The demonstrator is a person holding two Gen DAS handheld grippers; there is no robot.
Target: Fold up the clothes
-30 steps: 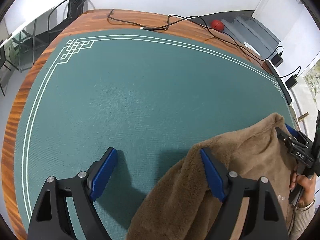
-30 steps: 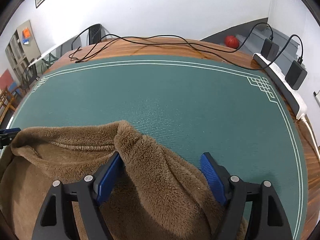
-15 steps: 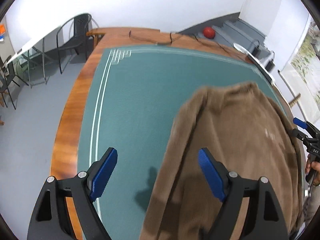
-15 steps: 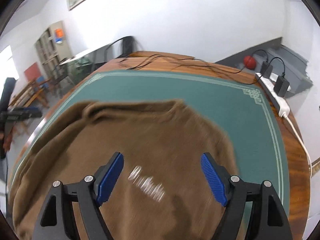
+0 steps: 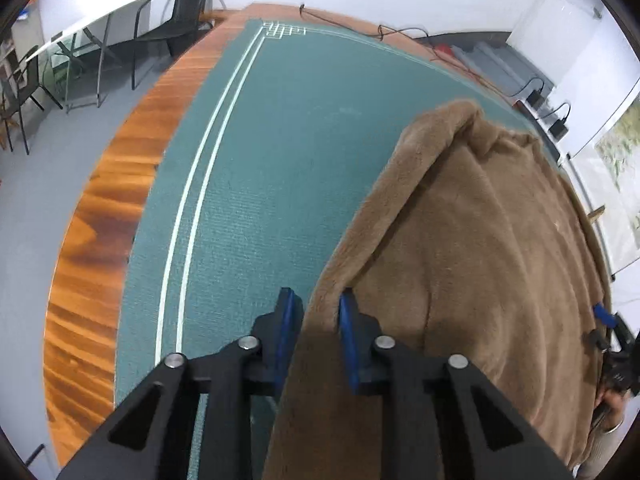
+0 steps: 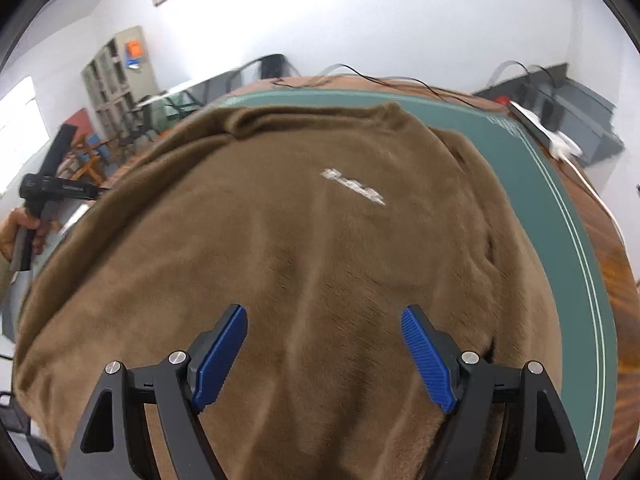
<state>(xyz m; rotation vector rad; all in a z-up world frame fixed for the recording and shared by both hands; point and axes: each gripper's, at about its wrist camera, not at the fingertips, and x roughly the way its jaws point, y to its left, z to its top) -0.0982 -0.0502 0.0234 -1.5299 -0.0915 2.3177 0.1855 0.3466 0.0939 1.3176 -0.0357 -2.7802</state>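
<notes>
A fluffy brown sweater (image 5: 472, 240) lies spread on the green mat (image 5: 260, 168), its collar end far from me. My left gripper (image 5: 318, 312) is shut on the sweater's left edge, fabric pinched between the blue pads. In the right wrist view the sweater (image 6: 304, 240) fills the frame, with a small white logo (image 6: 352, 186) on its chest. My right gripper (image 6: 324, 344) hovers open over the sweater's lower part, nothing between its fingers. The right gripper (image 5: 612, 332) shows at the far right edge of the left wrist view, held by a hand.
The mat covers a wooden table (image 5: 104, 216) with white border lines. Black cables (image 5: 400, 34) run along the far edge. A power strip (image 6: 544, 132) lies at the right side. Chairs (image 5: 168, 12) and a glass table stand beyond the left edge.
My left gripper went from wide open to shut on the sweater's left edge. The sweater, bunched a second ago, now lies spread flat. My right gripper stayed open and tilted upward.
</notes>
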